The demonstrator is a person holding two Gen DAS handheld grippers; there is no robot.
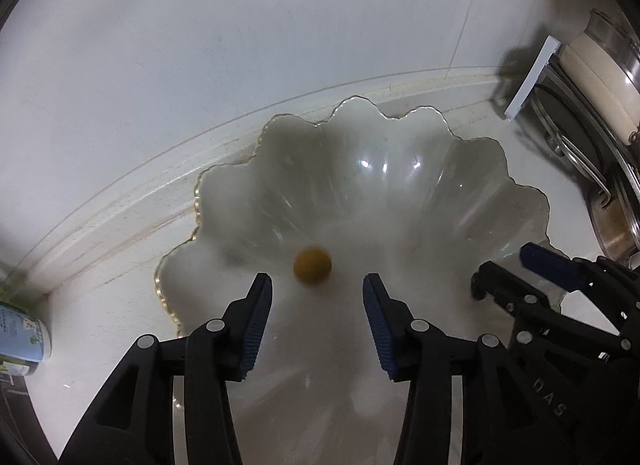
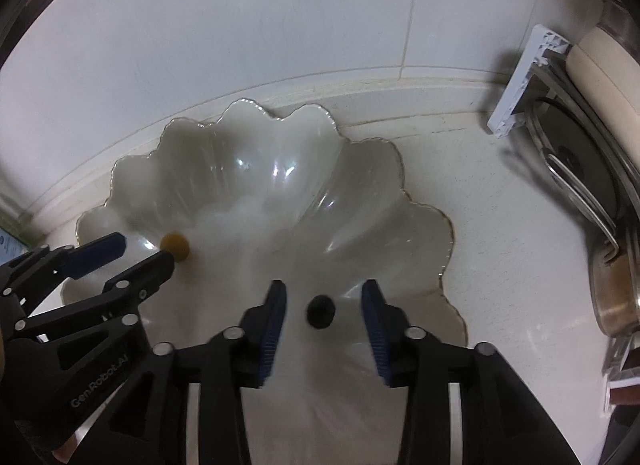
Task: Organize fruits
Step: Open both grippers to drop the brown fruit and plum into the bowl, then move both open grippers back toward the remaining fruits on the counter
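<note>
A scalloped translucent white bowl (image 1: 400,193) with a gold rim stands on the white counter; it also shows in the right wrist view (image 2: 280,193). A small yellow round fruit (image 1: 312,266) lies in the bowl just beyond my open left gripper (image 1: 317,285), untouched; it also shows in the right wrist view (image 2: 175,246). A small dark round fruit (image 2: 320,311) is between the open jaws of my right gripper (image 2: 323,293), not touching them, blurred. The right gripper (image 1: 504,269) shows at the bowl's right edge in the left wrist view, and the left gripper (image 2: 144,251) at the left of the right wrist view.
Steel pots and lids (image 2: 580,185) and a white rack piece (image 2: 520,77) stand at the right. A labelled jar (image 1: 20,341) lies at the left. A tiled wall (image 1: 240,45) rises right behind the bowl.
</note>
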